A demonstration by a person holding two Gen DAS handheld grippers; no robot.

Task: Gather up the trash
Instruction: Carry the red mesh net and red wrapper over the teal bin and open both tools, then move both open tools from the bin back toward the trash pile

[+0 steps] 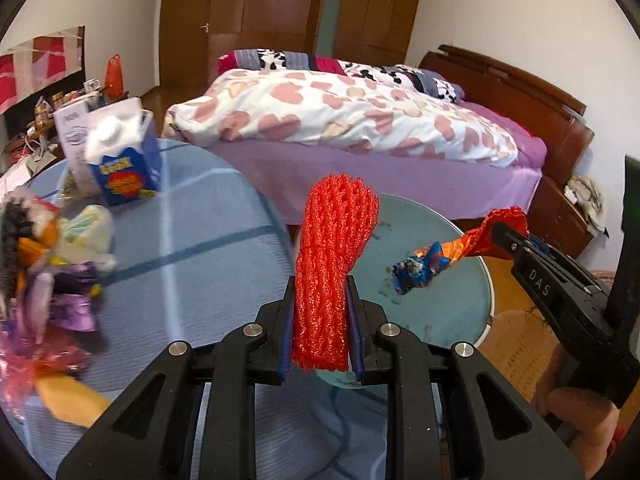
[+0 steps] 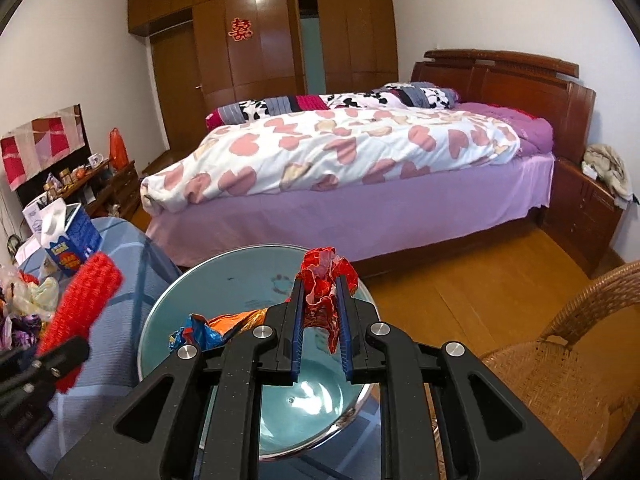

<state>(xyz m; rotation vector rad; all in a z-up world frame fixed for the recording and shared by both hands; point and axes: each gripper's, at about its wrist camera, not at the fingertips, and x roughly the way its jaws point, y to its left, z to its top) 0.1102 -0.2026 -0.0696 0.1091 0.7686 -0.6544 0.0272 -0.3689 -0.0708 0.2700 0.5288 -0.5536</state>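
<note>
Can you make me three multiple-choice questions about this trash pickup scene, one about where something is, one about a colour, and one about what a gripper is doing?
1. Where does the blue tissue box stand?
A. on the blue-clothed table
B. on the bed
C. on the wicker chair

2. What colour is the foam fruit net in the left gripper?
A. green
B. red
C. white

3. What is the state of the right gripper?
A. open and empty
B. shut on a crumpled red foil wrapper
C. shut on a tissue

Answers:
1. A, the box sits on the blue cloth near the pile of wrappers.
2. B, the mesh is bright red in both views.
3. B, the crumpled red foil wrapper is pinched between its fingers.
</note>
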